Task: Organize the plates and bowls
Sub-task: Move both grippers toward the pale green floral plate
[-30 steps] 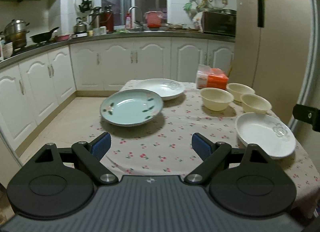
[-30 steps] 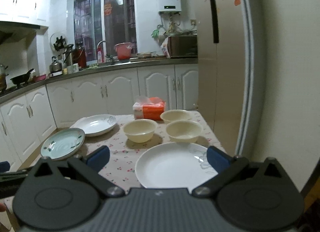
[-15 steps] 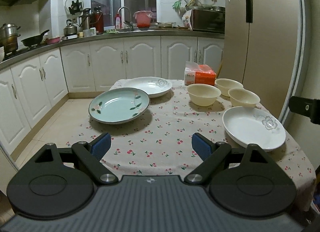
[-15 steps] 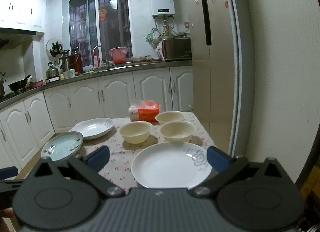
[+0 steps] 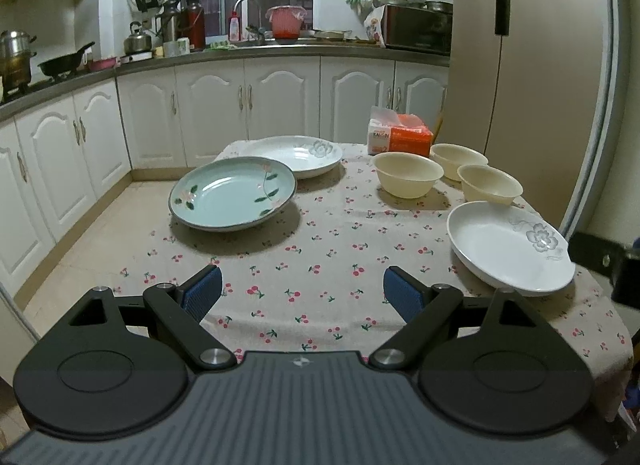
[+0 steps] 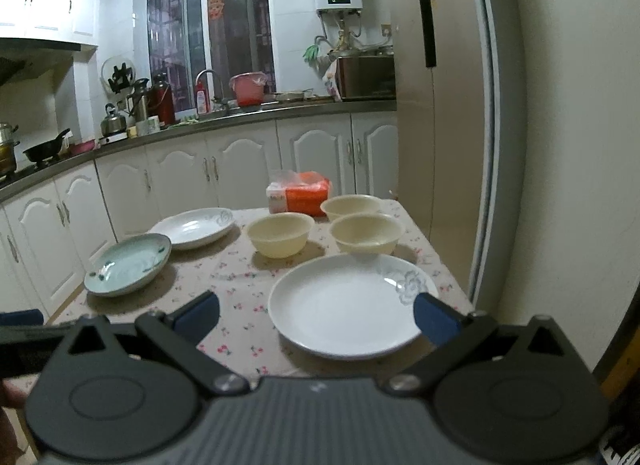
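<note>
L gripper (image 5: 302,291) jaws apart, empty | R gripper (image 6: 316,315) jaws apart, empty | 3 bowls (image 5: 408,175), 3 plates (image 5: 234,193) on table (image 5: 320,265)

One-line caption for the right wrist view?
Open right gripper hovers over a white plate, with three cream bowls behind.

Dim indoor light, soft shadows, sharp focus, fisheye-bent edges.

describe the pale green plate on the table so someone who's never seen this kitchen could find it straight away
Start at the table under the cherry-print cloth, then look to the side nearest the white floor cabinets. There sits the round pale green ceramic plate, its far rim next to a white plate with a grey flower. It alone is coloured, with painted pink flowers and dark leaves.
</note>
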Available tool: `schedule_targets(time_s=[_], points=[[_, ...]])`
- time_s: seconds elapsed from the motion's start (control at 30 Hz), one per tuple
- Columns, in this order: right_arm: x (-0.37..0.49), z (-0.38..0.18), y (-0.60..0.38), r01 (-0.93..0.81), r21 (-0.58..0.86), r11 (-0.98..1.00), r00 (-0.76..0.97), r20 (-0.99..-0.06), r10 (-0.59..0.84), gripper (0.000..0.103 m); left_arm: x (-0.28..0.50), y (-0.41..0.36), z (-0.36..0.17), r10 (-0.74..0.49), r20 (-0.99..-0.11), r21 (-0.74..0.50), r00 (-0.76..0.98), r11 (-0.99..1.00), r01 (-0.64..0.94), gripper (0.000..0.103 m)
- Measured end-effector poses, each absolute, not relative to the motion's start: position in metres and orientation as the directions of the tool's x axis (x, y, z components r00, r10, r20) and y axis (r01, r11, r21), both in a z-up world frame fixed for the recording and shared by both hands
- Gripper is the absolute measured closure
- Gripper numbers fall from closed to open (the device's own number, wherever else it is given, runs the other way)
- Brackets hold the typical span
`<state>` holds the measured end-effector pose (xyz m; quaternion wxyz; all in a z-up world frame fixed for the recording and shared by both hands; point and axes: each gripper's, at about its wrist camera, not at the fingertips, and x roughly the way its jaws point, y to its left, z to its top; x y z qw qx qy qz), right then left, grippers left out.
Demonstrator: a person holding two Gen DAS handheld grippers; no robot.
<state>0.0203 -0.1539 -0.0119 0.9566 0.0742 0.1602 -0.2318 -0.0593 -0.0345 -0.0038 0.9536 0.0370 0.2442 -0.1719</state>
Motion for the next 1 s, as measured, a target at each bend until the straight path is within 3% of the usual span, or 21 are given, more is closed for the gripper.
schedule_targets(time_s=[0.67,1.0], points=[[0.009,-0.032,-0.201,0.517,0.172,0.838,0.815,-0.397,-0.422,0.001,-0.04,-0.037,-0.013,-0.377,-0.531,-0.105,0.759,0.918,0.382,0.0],[0.004,-0.04,-0.234,0.56,0.224,0.797,0.791,-0.43,-0.435,0.001,-0.02,-0.037,-0.018,-0.347,-0.535,-0.096,0.771,0.931,0.352,0.0]])
